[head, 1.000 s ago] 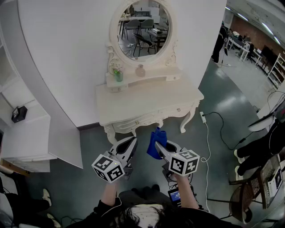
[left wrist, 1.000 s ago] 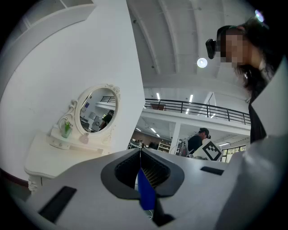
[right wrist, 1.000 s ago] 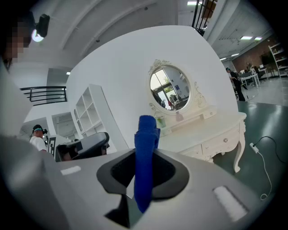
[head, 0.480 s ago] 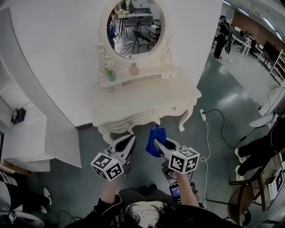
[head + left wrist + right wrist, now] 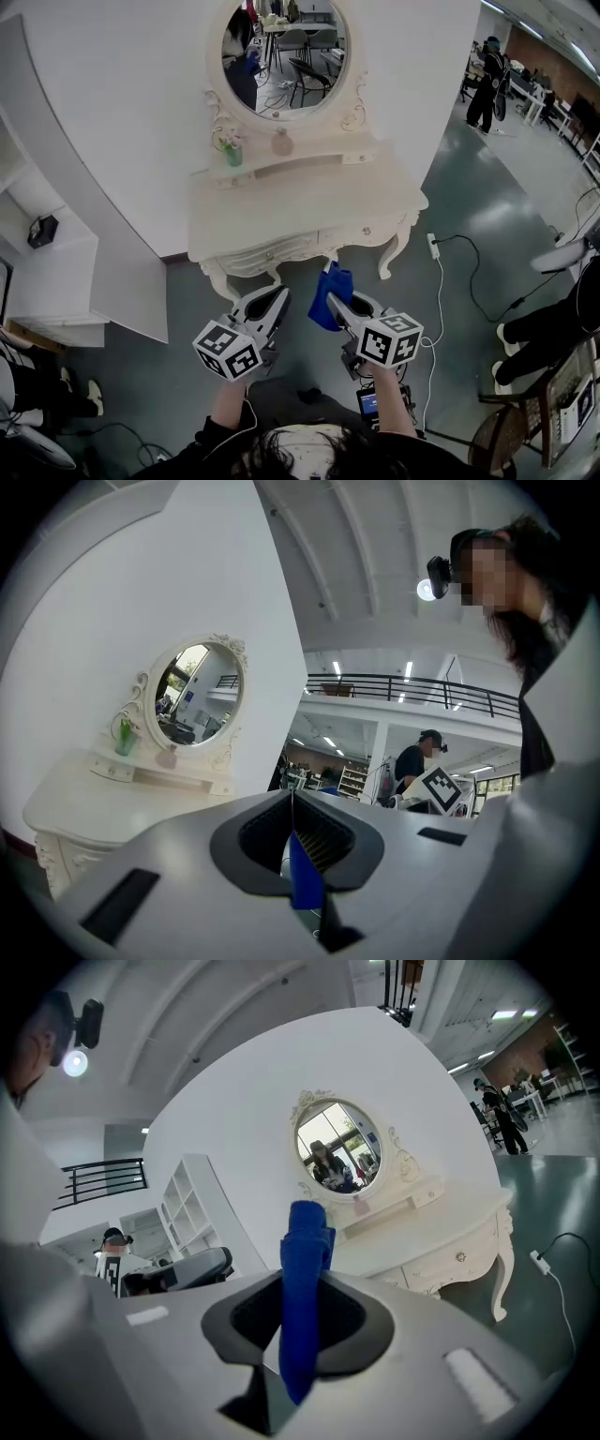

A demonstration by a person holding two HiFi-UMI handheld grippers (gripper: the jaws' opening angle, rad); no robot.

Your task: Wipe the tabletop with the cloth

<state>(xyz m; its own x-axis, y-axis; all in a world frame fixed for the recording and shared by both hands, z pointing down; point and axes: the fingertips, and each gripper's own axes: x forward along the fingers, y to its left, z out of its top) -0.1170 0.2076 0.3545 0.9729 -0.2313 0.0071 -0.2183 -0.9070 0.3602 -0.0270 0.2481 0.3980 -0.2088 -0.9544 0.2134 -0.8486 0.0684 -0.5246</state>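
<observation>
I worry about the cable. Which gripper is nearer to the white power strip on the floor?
Right. The right gripper, holding the blue cloth, is left of the power strip; the left gripper lies farther left.

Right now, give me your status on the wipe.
Right gripper shut on the blue cloth. Left gripper fingers together. Dressing table top ahead, cloth not touching it. Nothing seen in the way.
</observation>
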